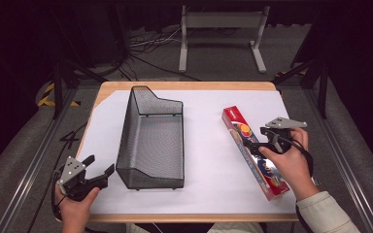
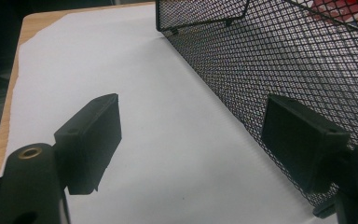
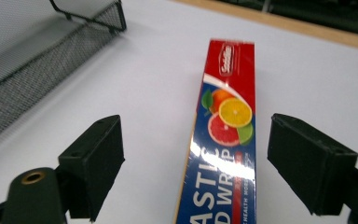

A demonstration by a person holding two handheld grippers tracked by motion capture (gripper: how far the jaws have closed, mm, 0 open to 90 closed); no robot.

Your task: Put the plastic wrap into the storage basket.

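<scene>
The right gripper [image 1: 261, 141] hangs over the plastic wrap box [image 1: 255, 153], which lies flat on the white table cover [image 1: 209, 145], to the right of the black mesh basket [image 1: 150, 141]. Its jaws are wide apart, one on each side of the box, and they grip nothing yet. This looks like the reaching step. Next it likely has to go down and squeeze the box's long sides. The left gripper [image 1: 98, 171] waits beside the basket, jaws apart too. The box reads "ASTIC", "WRAP" (with fruit pictures).

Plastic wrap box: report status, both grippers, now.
Right gripper open, jaws astride the plastic wrap box, no contact seen. Left gripper open, empty, beside the mesh basket. Box flat on table, unobstructed.
</scene>
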